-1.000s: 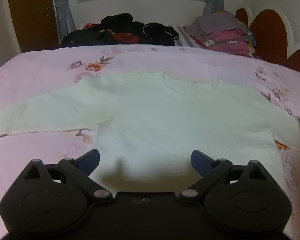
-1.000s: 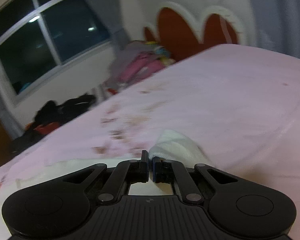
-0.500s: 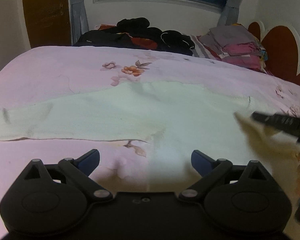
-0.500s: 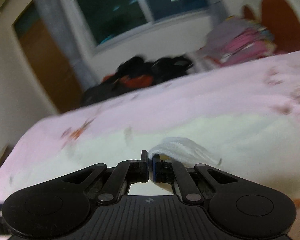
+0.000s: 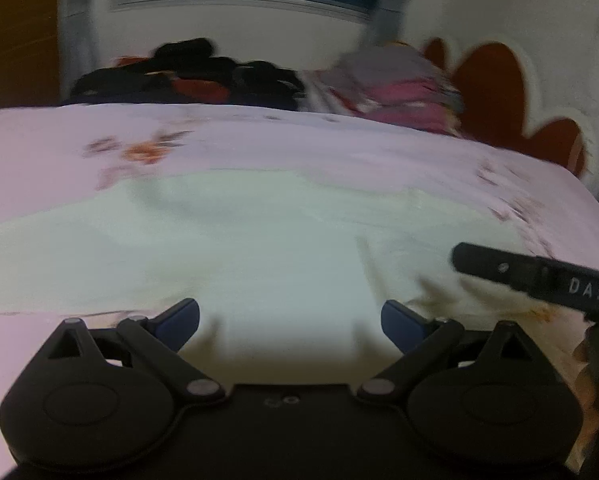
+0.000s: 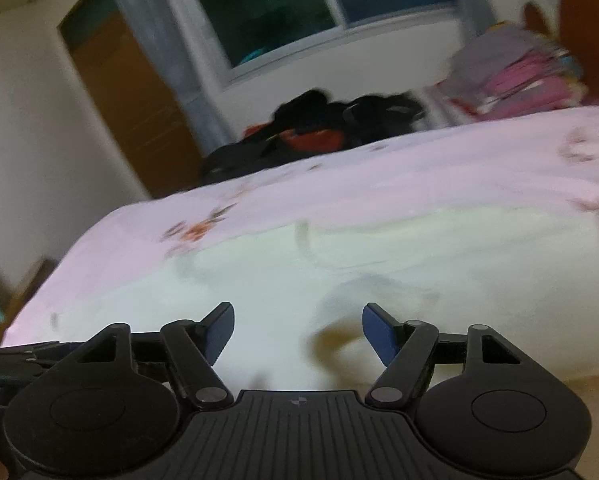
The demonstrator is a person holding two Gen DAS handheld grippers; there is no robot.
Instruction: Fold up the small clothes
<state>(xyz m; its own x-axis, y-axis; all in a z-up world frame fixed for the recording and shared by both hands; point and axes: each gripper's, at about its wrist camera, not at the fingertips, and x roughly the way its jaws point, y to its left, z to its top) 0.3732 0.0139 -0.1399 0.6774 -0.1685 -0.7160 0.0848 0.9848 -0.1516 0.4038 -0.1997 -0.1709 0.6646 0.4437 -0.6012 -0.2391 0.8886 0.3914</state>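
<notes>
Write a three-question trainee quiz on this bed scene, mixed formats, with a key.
1. True or false: the right claw is clamped on the white garment.
2. Multiple choice: the folded pink and grey clothes sit A) next to the red headboard, B) on the floor, C) on the white garment.
3. Fill in: the left claw has its jaws ____.

Key: 1 false, both jaws stand apart above the garment; 2 A; 3 open.
</notes>
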